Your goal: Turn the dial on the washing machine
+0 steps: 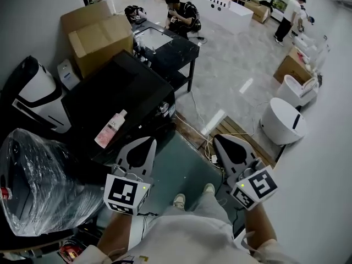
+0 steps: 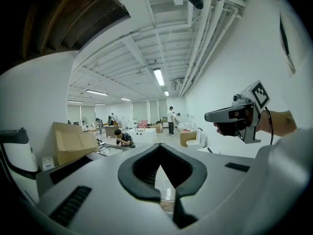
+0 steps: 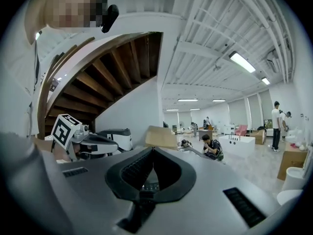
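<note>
the left gripper (image 1: pixel 146 143) and right gripper (image 1: pixel 220 141) are held out over the floor. both claws are closed tight, with nothing in them. the dial cannot be made out. 1 white machine (image 1: pixel 33 95) with a dark top (maybe the washer, i cannot tell) stands far left by the wall, well apart from both.
</note>
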{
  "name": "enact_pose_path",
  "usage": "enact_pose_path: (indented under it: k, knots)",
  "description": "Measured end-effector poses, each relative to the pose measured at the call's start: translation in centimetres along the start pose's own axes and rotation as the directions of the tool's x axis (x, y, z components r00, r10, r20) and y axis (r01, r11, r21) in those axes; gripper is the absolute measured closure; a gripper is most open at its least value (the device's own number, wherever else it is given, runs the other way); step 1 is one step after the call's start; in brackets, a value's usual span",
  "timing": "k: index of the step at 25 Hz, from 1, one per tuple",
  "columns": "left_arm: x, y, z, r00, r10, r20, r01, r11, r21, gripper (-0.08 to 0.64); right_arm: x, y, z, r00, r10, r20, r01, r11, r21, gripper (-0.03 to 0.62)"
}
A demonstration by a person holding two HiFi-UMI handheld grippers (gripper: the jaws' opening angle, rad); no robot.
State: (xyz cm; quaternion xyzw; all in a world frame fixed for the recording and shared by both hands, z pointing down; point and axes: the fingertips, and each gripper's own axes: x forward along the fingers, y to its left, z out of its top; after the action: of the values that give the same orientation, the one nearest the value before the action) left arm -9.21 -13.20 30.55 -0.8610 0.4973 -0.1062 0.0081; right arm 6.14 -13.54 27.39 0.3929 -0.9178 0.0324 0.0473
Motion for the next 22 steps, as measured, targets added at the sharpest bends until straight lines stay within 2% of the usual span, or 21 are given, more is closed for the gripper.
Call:
enact_pose_path:
  k: [5, 8, 14, 18, 22]
  knots:
    - [1.1, 1.7, -0.9, 0.998, 0.057, -0.032, -0.058, 0.998, -0.015, 0.541, 3.0, -1.3, -1.2, 0.996, 0.078, -0.039, -0.078, 0.997, 0.009, 0.563]
    - [2.1, 2.5, -1.3, 0.992, 0.118, -0.054, -0.119, 0.993, -0.022, 0.541, 4.9, -3.0, -1.4, 0.991, 0.131, -0.043, -0.13, 0.991, 0.012, 0.563]
    - [4.9, 3.5, -1.3, 0.97, 0.217, -0.104, -0.221, 0.975, -0.025, 0.541, 9.1, -6.2, -1.5, 0.963, 0.26, -0.063, -0.259, 0.966, 0.026, 0.563]
    - [6.3, 3.8, -1.6, 0.941, 0.311, -0.133, -0.319, 0.947, -0.044, 0.541, 11.4, -8.2, -1.8, 0.936, 0.341, -0.081, -0.34, 0.94, 0.028, 0.563]
    - [7.2, 4.4, -1.7, 0.904, 0.397, -0.157, -0.41, 0.911, -0.055, 0.541, 13.4, -10.7, -2.4, 0.924, 0.366, -0.112, -0.366, 0.93, 0.015, 0.557]
